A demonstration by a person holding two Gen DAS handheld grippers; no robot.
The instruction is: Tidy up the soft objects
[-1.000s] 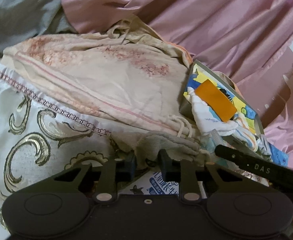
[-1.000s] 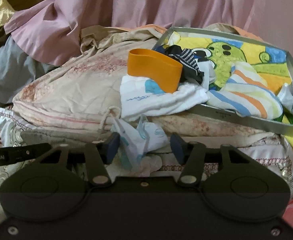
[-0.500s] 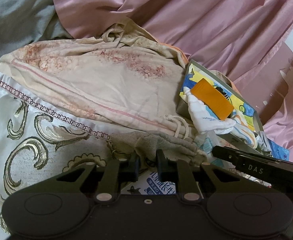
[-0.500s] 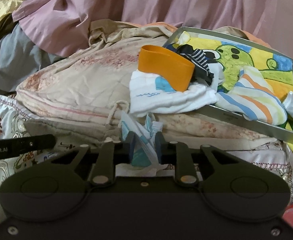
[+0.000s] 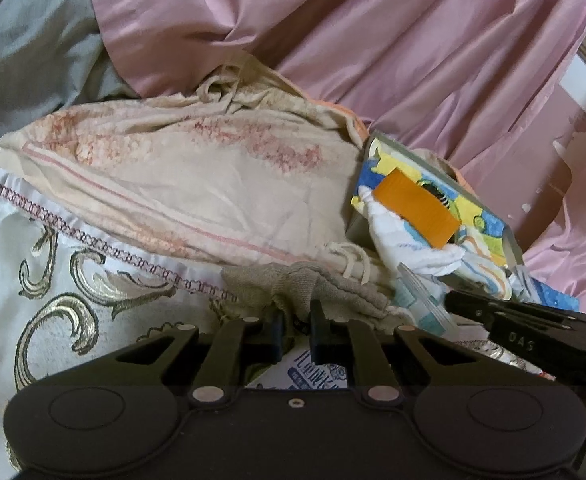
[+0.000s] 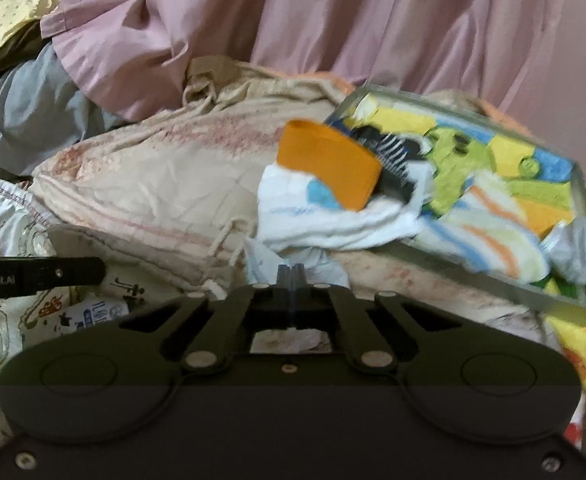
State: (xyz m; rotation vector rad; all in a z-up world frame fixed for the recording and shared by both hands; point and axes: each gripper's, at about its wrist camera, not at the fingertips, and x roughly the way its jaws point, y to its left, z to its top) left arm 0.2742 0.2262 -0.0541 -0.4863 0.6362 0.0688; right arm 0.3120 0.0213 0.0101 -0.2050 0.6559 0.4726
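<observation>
Pink drape behind; left gripper fingers pinch grey-green cloth; right gripper fingers clamp pale blue-white cloth.

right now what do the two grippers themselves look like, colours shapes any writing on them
Both are matte black plastic. The left gripper and the right gripper each have a wide rounded body with two raised discs, angled link arms on silver pivot pins, and two short flat fingers. The other tool's finger crosses each view, with white lettering: "DAS" in the left view, "nRobot.AI" in the right. No cables or sleeves show.
</observation>
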